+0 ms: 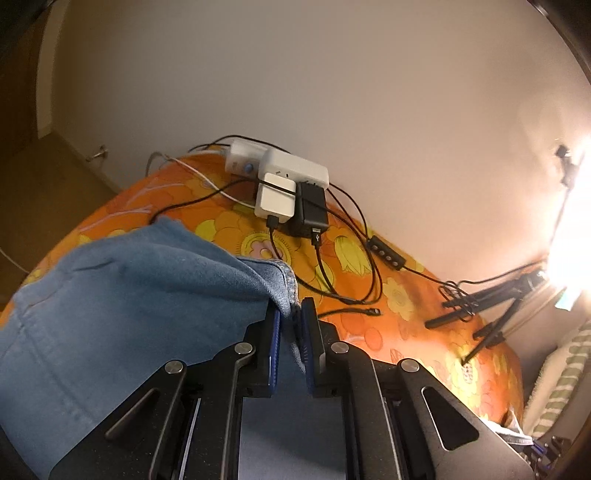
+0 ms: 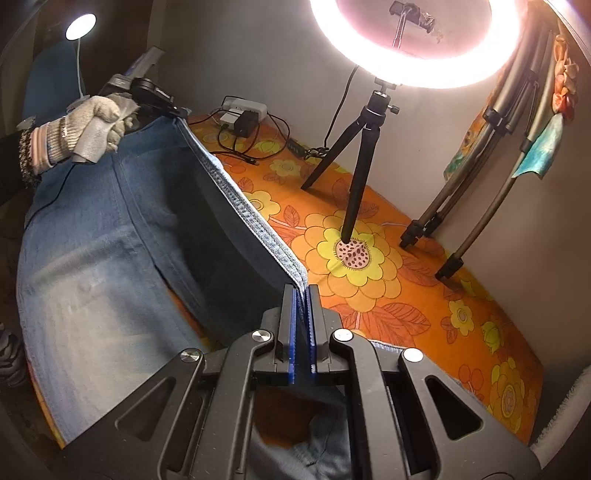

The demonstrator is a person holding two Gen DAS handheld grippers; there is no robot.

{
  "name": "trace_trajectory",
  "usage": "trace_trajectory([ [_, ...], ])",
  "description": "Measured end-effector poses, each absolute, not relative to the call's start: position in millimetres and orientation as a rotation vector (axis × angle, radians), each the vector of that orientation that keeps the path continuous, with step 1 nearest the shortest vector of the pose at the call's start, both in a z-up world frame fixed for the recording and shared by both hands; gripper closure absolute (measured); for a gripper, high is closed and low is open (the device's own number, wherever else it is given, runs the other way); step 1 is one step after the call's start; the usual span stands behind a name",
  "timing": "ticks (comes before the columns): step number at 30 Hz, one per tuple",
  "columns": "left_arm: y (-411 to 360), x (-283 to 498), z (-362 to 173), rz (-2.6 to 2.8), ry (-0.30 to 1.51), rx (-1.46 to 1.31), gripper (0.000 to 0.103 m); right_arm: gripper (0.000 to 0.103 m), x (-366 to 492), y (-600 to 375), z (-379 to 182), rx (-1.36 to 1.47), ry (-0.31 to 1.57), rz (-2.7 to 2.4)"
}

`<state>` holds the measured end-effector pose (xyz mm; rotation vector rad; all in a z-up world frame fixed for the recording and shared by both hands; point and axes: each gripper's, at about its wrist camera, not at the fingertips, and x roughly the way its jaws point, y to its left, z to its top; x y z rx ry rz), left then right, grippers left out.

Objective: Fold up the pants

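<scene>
Blue denim pants (image 2: 110, 240) lie over an orange flowered sheet (image 2: 413, 302). One stitched edge of them is lifted and stretched taut between my two grippers. My right gripper (image 2: 302, 291) is shut on the near end of that edge. A gloved hand (image 2: 92, 122) holds my left gripper (image 2: 179, 110) at the far end. In the left wrist view the left gripper (image 1: 291, 317) is shut on the seamed corner of the pants (image 1: 129, 295), and the cloth drapes away to the left over the sheet (image 1: 406, 295).
A white power strip with plugged chargers (image 1: 291, 177) and loose black cables (image 1: 347, 258) lie by the wall. A ring light (image 2: 406, 74) on a black tripod (image 2: 354, 177) stands on the sheet. More tripod legs (image 2: 461, 206) lean at the right. A small lamp (image 2: 81, 26) glows at top left.
</scene>
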<state>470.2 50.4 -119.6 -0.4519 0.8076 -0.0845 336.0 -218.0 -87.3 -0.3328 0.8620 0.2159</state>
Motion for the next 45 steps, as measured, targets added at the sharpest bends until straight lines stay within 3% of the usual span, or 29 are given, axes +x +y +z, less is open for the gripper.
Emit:
trace_trajectory([
  [12, 87, 358, -89, -0.099, 0.725, -0.442, 0.094, 0.097, 264, -171, -59, -0.354, 0.904, 0.245],
  [28, 126, 234, -146, -0.063, 0.773, -0.526, 0.094, 0.097, 175, -118, -83, -0.374, 1.015, 0.303],
  [45, 130, 196, -189, -0.03, 0.848, -0.449, 0.093, 0.097, 144, -89, -151, -0.436, 1.166, 0.323],
])
